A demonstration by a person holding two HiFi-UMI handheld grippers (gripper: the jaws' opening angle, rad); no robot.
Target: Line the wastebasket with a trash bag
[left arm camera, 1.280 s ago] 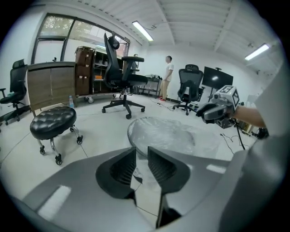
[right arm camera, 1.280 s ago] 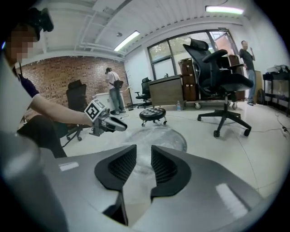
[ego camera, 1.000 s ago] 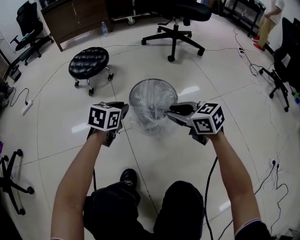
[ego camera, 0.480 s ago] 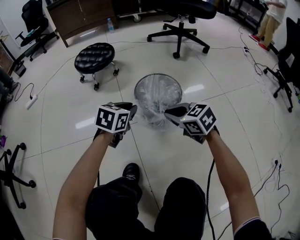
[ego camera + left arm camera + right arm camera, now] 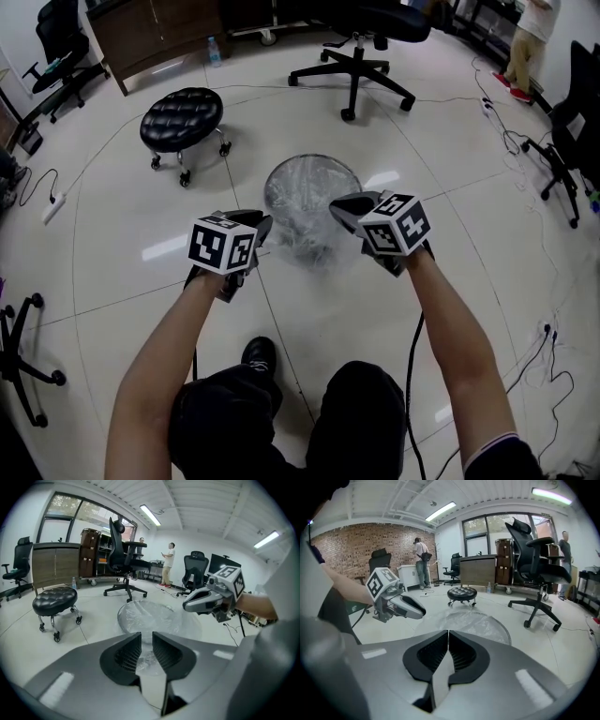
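Wastebasket [image 5: 281, 183], with a clear trash bag [image 5: 314, 246] in it, stands on the floor [image 5: 450, 234] between both grippers. The left gripper [image 5: 263, 227] is partly open, with crumpled bag showing in the gap. The right gripper [image 5: 337, 207] is closed, holding nothing visible.

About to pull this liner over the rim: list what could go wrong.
Right gripper: jaws shut, but no film of the clear plastic trash bag shows between them; a pull may bring nothing. Left gripper: jaws apart around crinkled film, which could slip out. The round dark wastebasket stands loose on glossy floor and might slide.
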